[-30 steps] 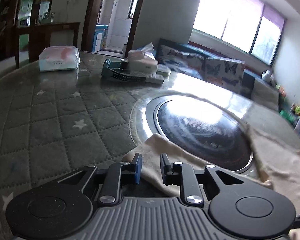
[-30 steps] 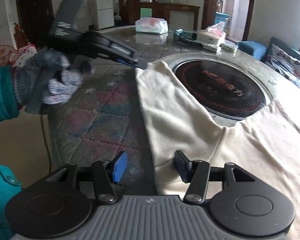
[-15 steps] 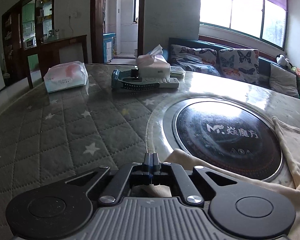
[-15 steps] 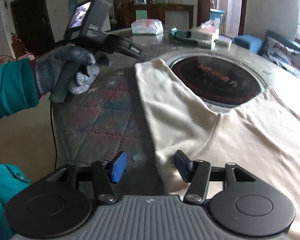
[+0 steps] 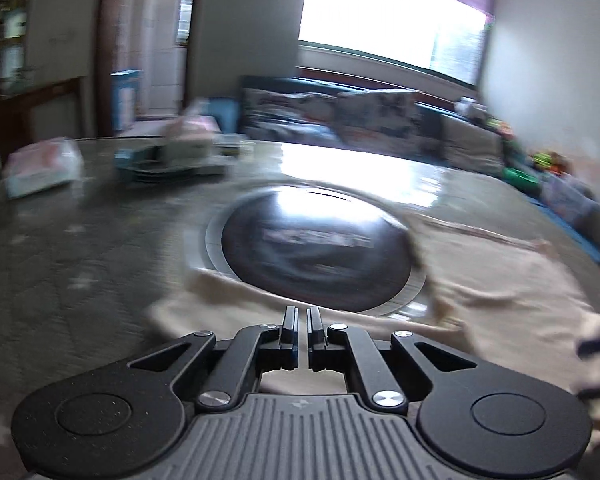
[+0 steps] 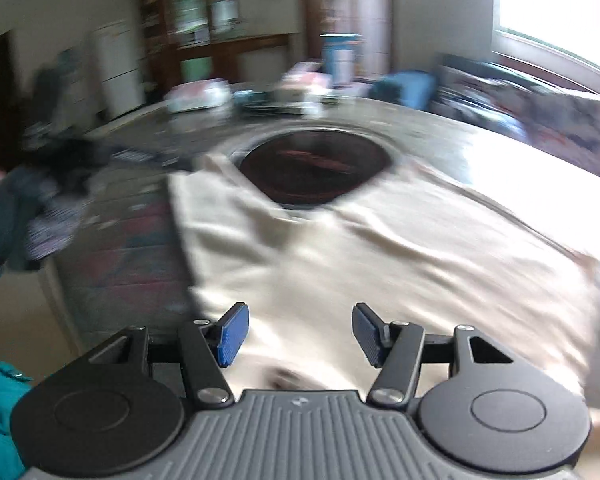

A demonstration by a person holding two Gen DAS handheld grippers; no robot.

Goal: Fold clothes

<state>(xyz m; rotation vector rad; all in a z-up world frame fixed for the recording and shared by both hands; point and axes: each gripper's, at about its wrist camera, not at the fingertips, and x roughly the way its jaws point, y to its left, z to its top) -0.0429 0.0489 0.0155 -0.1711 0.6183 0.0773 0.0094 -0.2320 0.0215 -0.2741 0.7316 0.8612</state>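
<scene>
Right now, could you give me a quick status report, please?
Left gripper shut on cream shirt. Right gripper open above it. Nothing blocking.

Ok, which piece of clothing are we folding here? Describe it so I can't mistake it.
Start from the round table with the dark circular hotplate sunk in its middle. The cream garment lies spread flat just on the near side of that disc, one sleeve running along the disc's left edge. It is the only pale, plain cloth there; the table cover beside it is quilted and patterned.
</scene>
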